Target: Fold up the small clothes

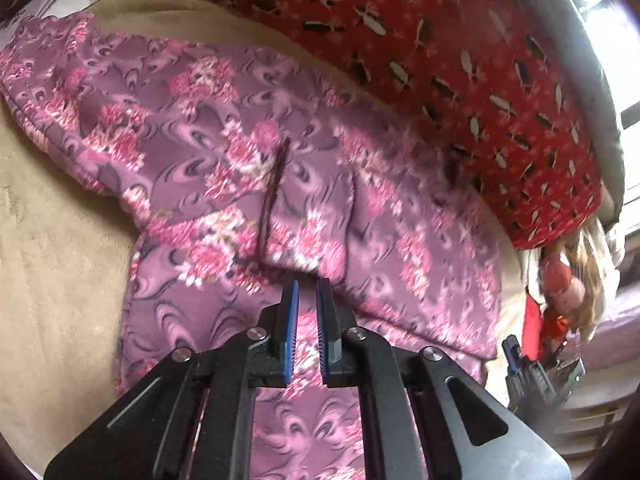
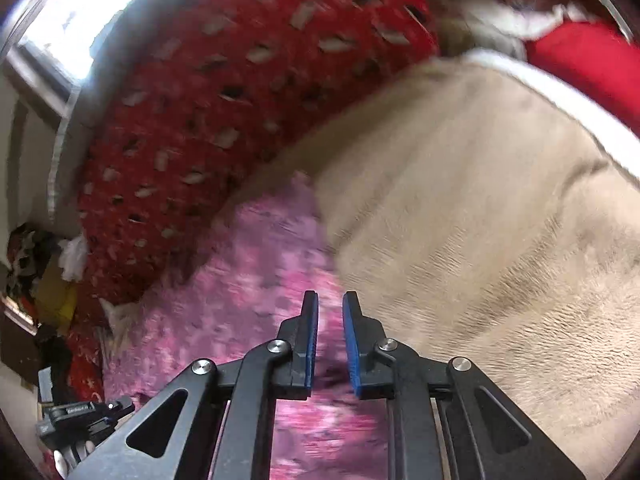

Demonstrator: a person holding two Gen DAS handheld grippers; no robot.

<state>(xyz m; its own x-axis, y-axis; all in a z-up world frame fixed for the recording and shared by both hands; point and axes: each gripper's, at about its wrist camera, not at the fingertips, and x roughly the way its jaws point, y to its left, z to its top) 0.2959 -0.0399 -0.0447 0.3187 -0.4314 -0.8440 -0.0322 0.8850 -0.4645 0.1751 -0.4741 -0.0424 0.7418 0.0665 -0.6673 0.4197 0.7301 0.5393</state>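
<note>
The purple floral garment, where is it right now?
The purple floral garment lies spread on the beige blanket, beside the red patterned cushion, under both tongs.

No text, label, brand, number or sign can be read in either view. In the right wrist view, the top face of the left gripper [image 2: 86, 408], low and left of the purple floral garment [image 2: 240, 300], bears a pale strip that may be lettering, too small and blurred to make out. The garment carries only its flower pattern.
</note>
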